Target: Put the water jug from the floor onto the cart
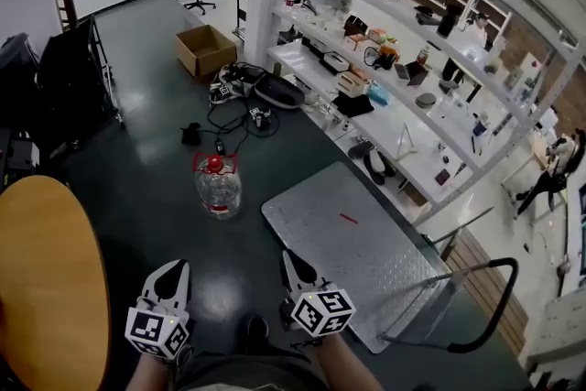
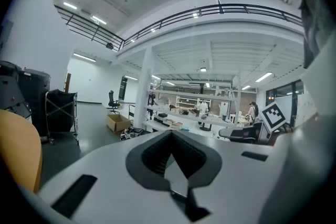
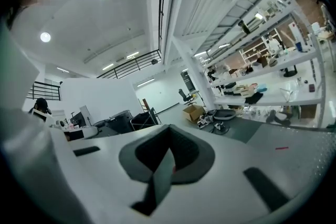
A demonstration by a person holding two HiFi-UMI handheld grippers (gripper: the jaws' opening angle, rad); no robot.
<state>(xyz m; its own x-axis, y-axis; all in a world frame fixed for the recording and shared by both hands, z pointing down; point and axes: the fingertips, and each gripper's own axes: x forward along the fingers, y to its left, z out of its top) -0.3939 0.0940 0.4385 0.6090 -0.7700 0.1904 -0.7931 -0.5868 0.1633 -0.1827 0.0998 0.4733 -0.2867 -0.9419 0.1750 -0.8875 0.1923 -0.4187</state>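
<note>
The water jug [image 1: 218, 189], clear plastic with a red cap and red handle, stands upright on the dark floor just left of the cart. The cart's grey metal deck [image 1: 366, 244] lies low to the right, and its black push handle [image 1: 488, 326] rises at the near right end. My left gripper [image 1: 174, 272] and right gripper [image 1: 289, 260] hover side by side near my body, short of the jug, both shut and holding nothing. In the left gripper view the left gripper [image 2: 170, 132] hides the jug. In the right gripper view the right gripper [image 3: 169, 128] sits left of the cart deck [image 3: 294, 152].
An orange round table [image 1: 46, 275] fills the near left. A cardboard box [image 1: 205, 50], cables and bags [image 1: 245, 92] lie on the floor beyond the jug. Long white shelving [image 1: 403, 105] runs along the right. A black rack [image 1: 73, 78] stands at far left.
</note>
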